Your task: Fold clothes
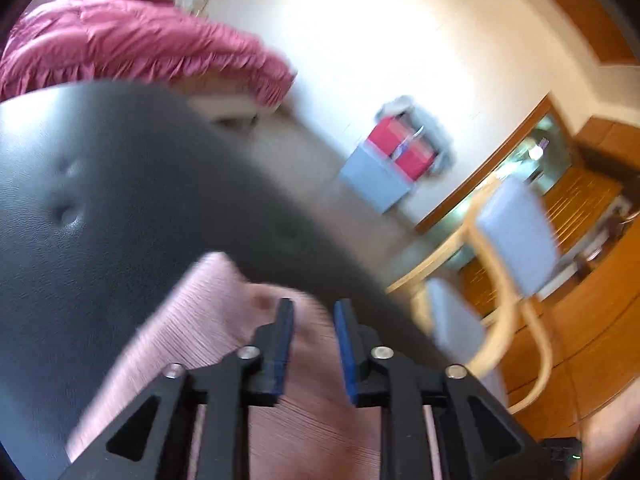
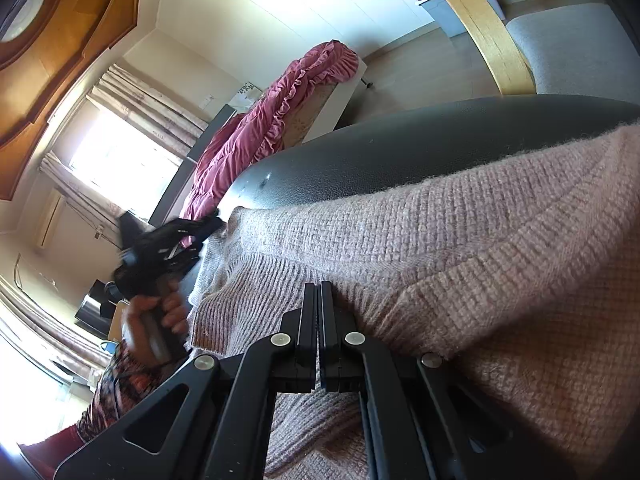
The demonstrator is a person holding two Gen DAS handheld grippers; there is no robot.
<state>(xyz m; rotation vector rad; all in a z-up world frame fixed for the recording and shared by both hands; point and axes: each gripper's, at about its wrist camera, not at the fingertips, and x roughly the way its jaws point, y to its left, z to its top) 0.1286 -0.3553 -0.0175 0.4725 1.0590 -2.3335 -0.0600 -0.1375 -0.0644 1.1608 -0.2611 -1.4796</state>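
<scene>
No text, label, brand or number is legible in either view. The left wrist view is motion-blurred

The sweater [image 2: 440, 248] lies on the padded seat [image 2: 400, 152]; the bed [image 2: 280, 120] stands behind; the chair [image 1: 516, 236] right.

Bare worktop [image 2: 400, 140]: open beyond the sweater [image 2: 440, 240].
Far edge: wooden chair [image 2: 492, 32] close behind.
Left: bed [image 2: 280, 120] well apart.
</scene>
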